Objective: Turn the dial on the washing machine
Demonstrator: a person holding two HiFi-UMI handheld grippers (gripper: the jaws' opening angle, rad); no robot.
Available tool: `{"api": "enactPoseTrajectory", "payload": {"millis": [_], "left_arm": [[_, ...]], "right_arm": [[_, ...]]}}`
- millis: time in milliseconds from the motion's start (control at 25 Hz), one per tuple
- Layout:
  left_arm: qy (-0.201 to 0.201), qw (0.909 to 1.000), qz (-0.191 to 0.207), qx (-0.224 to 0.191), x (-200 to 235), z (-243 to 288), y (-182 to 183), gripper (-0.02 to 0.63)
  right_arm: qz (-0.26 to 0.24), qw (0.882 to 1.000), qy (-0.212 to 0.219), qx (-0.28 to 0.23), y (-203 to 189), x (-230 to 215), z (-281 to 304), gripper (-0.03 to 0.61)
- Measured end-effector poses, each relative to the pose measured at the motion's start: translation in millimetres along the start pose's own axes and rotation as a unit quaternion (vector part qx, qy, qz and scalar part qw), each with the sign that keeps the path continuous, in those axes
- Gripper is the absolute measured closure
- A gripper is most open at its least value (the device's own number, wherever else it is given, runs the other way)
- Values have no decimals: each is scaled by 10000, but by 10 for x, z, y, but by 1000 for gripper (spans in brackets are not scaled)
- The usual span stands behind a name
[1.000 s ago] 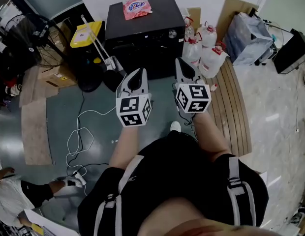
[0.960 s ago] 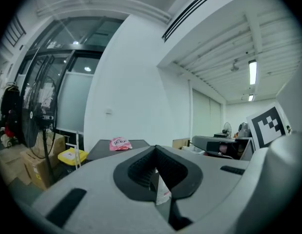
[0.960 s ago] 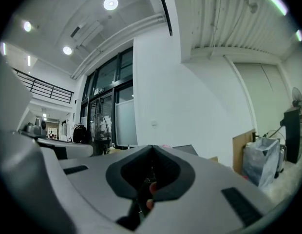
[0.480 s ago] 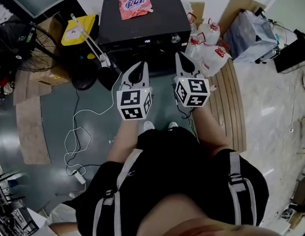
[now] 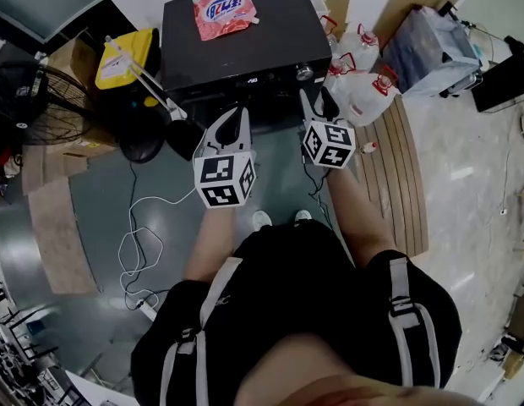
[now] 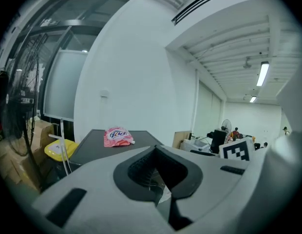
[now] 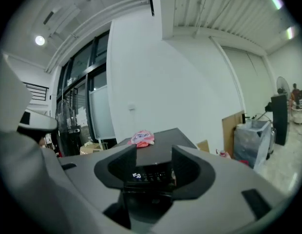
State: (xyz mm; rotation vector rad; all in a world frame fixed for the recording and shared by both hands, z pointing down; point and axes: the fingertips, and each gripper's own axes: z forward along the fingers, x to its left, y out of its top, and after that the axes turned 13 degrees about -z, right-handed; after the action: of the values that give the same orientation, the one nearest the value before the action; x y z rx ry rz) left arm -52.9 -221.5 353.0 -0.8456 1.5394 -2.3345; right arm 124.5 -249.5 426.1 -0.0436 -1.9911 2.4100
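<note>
The black washing machine point(image 5: 237, 32) stands against the far wall, with a pink detergent pouch point(image 5: 221, 8) on its lid. Its silver dial point(image 5: 305, 72) sits at the right end of the front panel, beside a lit display point(image 7: 137, 175). My right gripper point(image 5: 316, 98) hangs just in front of and below the dial, apart from it. Its jaws have just been opening and stand open with nothing between them. My left gripper point(image 5: 242, 112) is shut and empty, in front of the machine's middle. In the right gripper view point(image 7: 153, 172) the dial cannot be made out.
Water jugs with red caps point(image 5: 363, 91) stand right of the machine, next to a wooden pallet point(image 5: 397, 167) and a plastic bin point(image 5: 431, 49). On the left are a yellow container point(image 5: 127, 57) and a floor fan point(image 5: 34, 100). A white cable point(image 5: 139, 244) lies on the floor.
Both grippers have moved forward toward the washing machine's front. The right gripper's jaws went from shut to open. The left gripper stayed shut.
</note>
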Motion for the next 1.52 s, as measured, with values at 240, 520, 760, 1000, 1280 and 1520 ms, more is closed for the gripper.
{"api": "enactPoseTrajectory", "payload": {"millis": [240,520,760,1000,1280,1520], "left_arm": [[202,9984,-126,521,182,225,-435,620],[460,9954,-221,813,298,349,-823,620],[632,9927,-284,983,348,438,-1090,620],[656,9913,-508,1019,353,475,-1176,620],[835,9907,-442,978,443,439,-1153,620],[836,9907,-422,984,437,444,-1148,620]], "right_arm": [[319,9975,-40,624,-747,-188,629,367],[193,9936,-108,1109,-1371,-428,1203,339],[257,9901,-82,1380,-1716,-563,1601,324],[403,9875,97,1518,-1853,-631,1823,322],[-207,9888,7,1479,-1849,-601,1853,322],[-2089,9627,-194,1706,-1828,-535,1850,322]]}}
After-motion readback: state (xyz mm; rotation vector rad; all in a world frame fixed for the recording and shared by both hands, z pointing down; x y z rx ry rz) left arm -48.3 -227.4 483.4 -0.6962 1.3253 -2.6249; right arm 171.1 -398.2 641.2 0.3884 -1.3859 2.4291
